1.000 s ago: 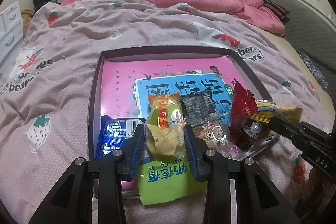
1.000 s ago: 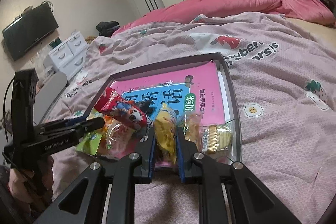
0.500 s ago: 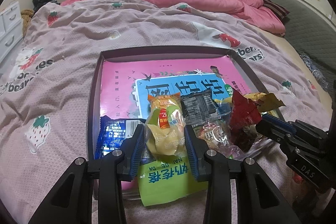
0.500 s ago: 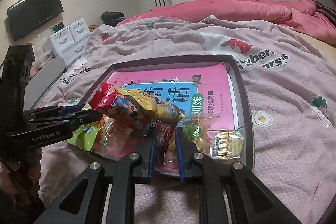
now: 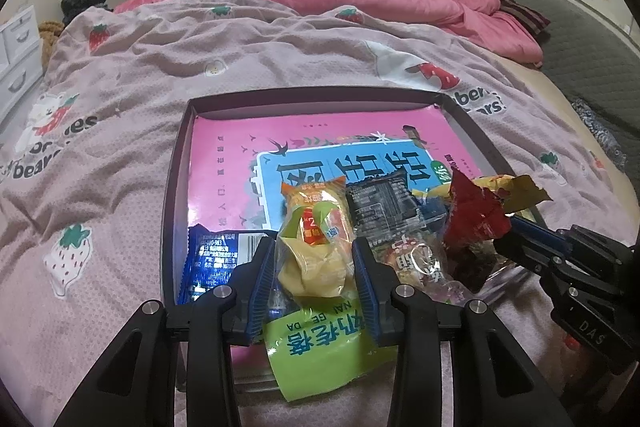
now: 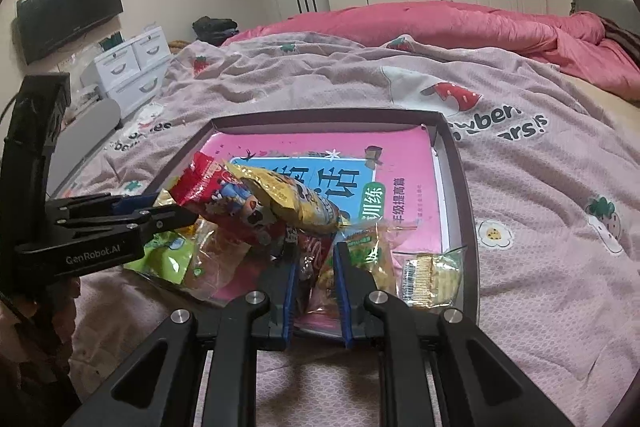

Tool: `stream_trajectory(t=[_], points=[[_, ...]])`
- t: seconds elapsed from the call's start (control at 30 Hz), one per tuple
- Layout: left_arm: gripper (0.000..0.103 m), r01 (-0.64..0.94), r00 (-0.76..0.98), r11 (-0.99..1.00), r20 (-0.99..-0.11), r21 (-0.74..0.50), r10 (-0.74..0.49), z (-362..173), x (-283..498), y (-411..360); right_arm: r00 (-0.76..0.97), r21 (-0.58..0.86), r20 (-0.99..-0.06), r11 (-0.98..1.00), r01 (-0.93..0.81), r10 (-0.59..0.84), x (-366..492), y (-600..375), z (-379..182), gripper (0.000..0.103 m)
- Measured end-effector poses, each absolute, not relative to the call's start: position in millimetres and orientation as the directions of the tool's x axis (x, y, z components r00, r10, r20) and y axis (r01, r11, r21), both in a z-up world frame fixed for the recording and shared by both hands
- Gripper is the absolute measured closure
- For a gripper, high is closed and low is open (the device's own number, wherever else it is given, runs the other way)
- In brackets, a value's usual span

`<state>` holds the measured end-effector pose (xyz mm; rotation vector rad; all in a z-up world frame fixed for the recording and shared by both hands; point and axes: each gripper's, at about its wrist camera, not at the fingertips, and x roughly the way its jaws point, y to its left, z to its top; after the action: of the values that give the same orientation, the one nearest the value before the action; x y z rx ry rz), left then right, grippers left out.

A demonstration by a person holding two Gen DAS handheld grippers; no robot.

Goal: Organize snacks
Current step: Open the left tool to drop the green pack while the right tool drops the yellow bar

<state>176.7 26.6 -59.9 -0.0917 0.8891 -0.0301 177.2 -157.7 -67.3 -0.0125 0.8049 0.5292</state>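
The left gripper [image 5: 314, 267] pinches a clear yellow-and-orange snack bag [image 5: 314, 247]; the right gripper [image 6: 314, 267], nearly shut, grips a crinkly red-and-yellow packet [image 6: 256, 205]. Lift each clear of the pile inside the shallow dark tray [image 5: 176, 187] before sorting

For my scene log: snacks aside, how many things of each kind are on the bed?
Tray: 1
Book: 1
Grippers: 2, left gripper and right gripper
Total: 4

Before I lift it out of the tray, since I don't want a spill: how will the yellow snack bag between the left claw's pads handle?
The yellow snack bag looks puffy and crinkled, so probably light and floppy. Its glossy film may slip. The contents could crush if the left claw squeezes harder.
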Motion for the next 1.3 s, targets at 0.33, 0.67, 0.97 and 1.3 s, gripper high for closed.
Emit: stream_trajectory(t=[0.33,0.67,0.97,1.3], points=[[0.061,-0.020,0.621,0.994,-0.780,-0.108,-0.072,-59.4,177.3,27.4,0.576,0.196,-0.676,0.866,-0.460,0.459,176.9,-156.4,-65.9,0.085],[0.061,-0.011,0.611,0.993,-0.787,-0.115,-0.084,-57.6,173.2,24.3,0.576,0.195,-0.680,0.869,-0.455,0.454,177.3,-158.7,-65.7,0.085],[0.055,0.011,0.605,0.991,-0.789,-0.130,-0.110,-57.7,173.4,24.0,0.566,0.220,-0.681,0.867,-0.447,0.464,179.7,-161.5,-67.2,0.085],[0.049,-0.013,0.616,0.996,-0.785,-0.086,-0.060,-61.4,178.3,28.2,0.562,0.230,-0.682,0.867,-0.443,0.468,179.6,-162.1,-68.3,0.085]])
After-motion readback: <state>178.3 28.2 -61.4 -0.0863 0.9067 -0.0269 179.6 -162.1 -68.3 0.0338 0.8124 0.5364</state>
